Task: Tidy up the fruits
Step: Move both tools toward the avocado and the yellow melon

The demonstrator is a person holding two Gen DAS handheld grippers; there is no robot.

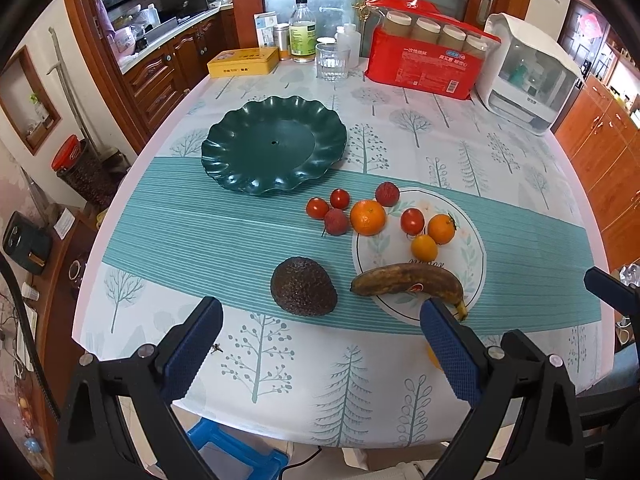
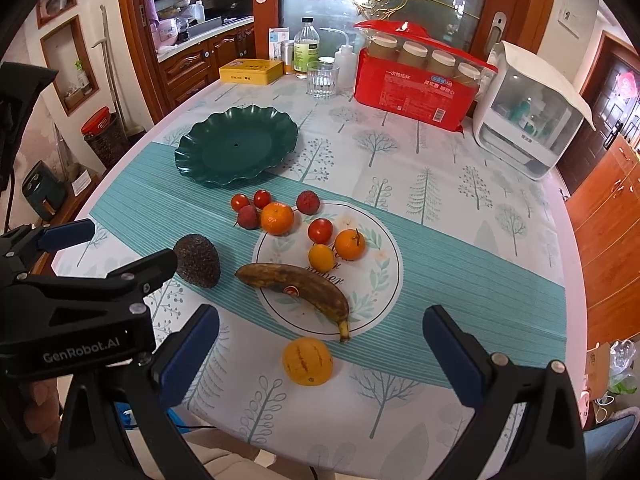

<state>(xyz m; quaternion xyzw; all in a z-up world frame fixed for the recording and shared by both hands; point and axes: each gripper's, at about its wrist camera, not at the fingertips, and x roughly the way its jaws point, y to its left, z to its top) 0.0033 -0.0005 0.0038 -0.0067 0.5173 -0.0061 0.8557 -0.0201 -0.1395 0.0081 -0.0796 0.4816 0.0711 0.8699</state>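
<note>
**Both grippers open above a desk of loose fruit**

I held the left gripper (image 1: 320, 320) wide open, its blue-padded fingers (image 1: 192, 354) spread and gripping nothing, low over the near edge of the desk (image 1: 500, 168). The right gripper (image 2: 320, 328) was also open and empty, with the left gripper visible beside it at the left of the right wrist view.

A dark green scalloped plate (image 1: 274, 144) sat toward the far left of the desk with nothing on it. The fruit lay loose on the tree-patterned cloth, nearer to me and to the right of the plate. A dark, rough-skinned avocado (image 1: 303, 286) rested just ahead of the left gripper. Beside it lay a browned banana (image 1: 408, 280), stem pointing toward me. Beyond those sat a large orange (image 1: 367, 217), two smaller oranges (image 1: 441, 229), three cherry tomatoes (image 1: 317, 208) and two red lychees (image 1: 336, 222), all close together. A yellow striped fruit (image 2: 307, 361) lay nearest me, between the fingers of the right gripper in its own view.

At the far edge stood a yellow tin (image 1: 243, 62), a glass (image 1: 332, 61), a bottle (image 1: 302, 32), a red package of cups (image 1: 428, 52) and a white appliance (image 1: 528, 76).
</note>
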